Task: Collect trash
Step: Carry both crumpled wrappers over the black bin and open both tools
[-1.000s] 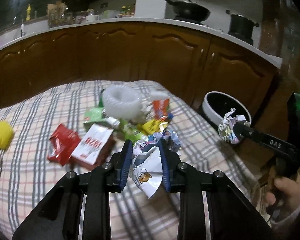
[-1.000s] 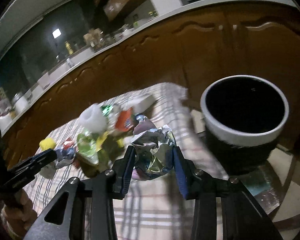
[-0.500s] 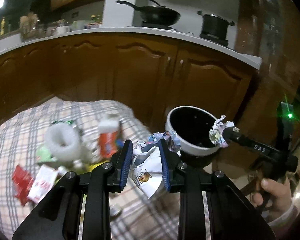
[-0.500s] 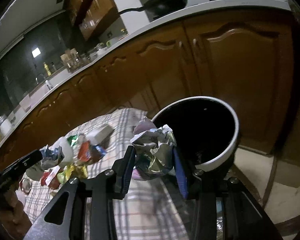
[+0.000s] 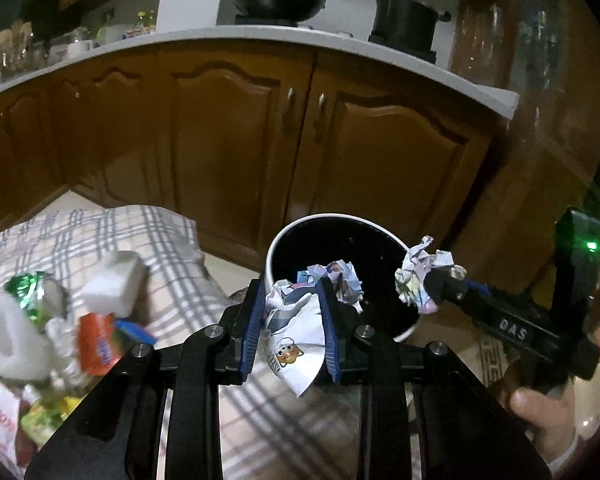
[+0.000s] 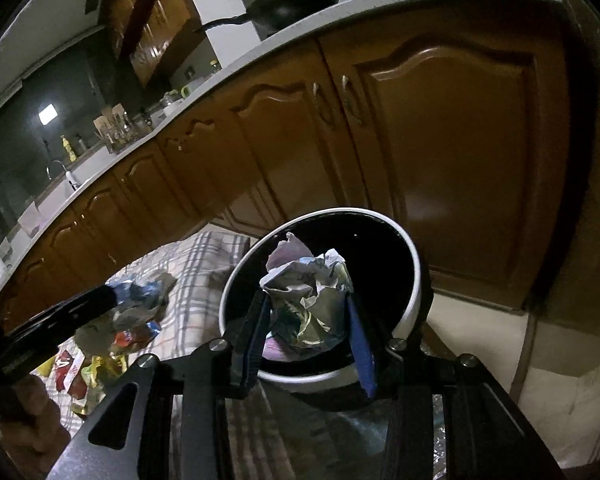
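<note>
My left gripper (image 5: pixel 292 308) is shut on a crumpled white wrapper with a cartoon face (image 5: pixel 296 328), held at the near rim of the white-rimmed black bin (image 5: pixel 276 248). My right gripper (image 6: pixel 308 316) is shut on a crumpled foil wrapper ball (image 6: pixel 312 300), which hangs over the bin's dark mouth (image 6: pixel 414 276). In the left wrist view the right gripper (image 5: pixel 428 284) and its foil ball (image 5: pixel 418 276) show at the bin's right rim. In the right wrist view the left gripper (image 6: pixel 136 296) and its wrapper (image 6: pixel 144 300) appear blurred at the left.
More trash lies on the plaid-covered table (image 5: pixel 100 232): a white foam ring (image 5: pixel 10 340), a white block (image 5: pixel 114 280), an orange packet (image 5: pixel 98 342) and green wrappers (image 5: pixel 28 284). Brown kitchen cabinets (image 5: pixel 240 140) stand behind the bin. A person's hand (image 5: pixel 540 408) holds the right gripper.
Both grippers have swung right from above the trash pile to the bin, each keeping its wrapper. The bin now fills the middle of both views.
</note>
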{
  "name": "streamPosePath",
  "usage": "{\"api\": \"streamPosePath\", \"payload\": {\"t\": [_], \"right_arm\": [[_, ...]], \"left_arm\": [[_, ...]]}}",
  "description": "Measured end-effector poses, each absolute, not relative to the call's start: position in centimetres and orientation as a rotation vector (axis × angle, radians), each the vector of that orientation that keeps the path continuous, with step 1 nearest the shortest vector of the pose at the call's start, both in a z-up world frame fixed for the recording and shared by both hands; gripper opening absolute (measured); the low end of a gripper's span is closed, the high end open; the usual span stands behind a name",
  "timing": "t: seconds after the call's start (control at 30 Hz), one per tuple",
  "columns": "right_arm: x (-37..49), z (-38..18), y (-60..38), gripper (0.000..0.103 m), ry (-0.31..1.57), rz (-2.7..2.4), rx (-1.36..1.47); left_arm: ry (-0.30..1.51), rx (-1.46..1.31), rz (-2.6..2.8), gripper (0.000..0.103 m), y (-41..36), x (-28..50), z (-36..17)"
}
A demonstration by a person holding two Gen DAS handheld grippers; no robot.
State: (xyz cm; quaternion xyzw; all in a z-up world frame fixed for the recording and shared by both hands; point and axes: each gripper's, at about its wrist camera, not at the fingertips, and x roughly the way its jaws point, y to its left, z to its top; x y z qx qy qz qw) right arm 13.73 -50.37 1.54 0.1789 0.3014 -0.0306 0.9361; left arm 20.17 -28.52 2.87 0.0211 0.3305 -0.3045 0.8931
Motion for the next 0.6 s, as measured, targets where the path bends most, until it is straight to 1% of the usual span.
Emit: {"api": "streamPosePath", "payload": {"t": [0.47,0.53,0.6], "right_arm": [[16.5,0.8,-52.2,0.043,0.663,-0.078,0.339],[17.0,0.5,-52.4,0.043,0.673,-0.081,0.335],[17.5,0.2,-52.7,0.046,0.684,-0.084,0.331]], "left_arm": [[0.761,0.092,-0.639,0.027,-34.2,23.9,0.0],[0.765,0.097,-0.642,0.028,-34.6,24.2,-0.3],[0.776,0.099,-0.646,0.033,-35.0,24.6,-0.6]]}}
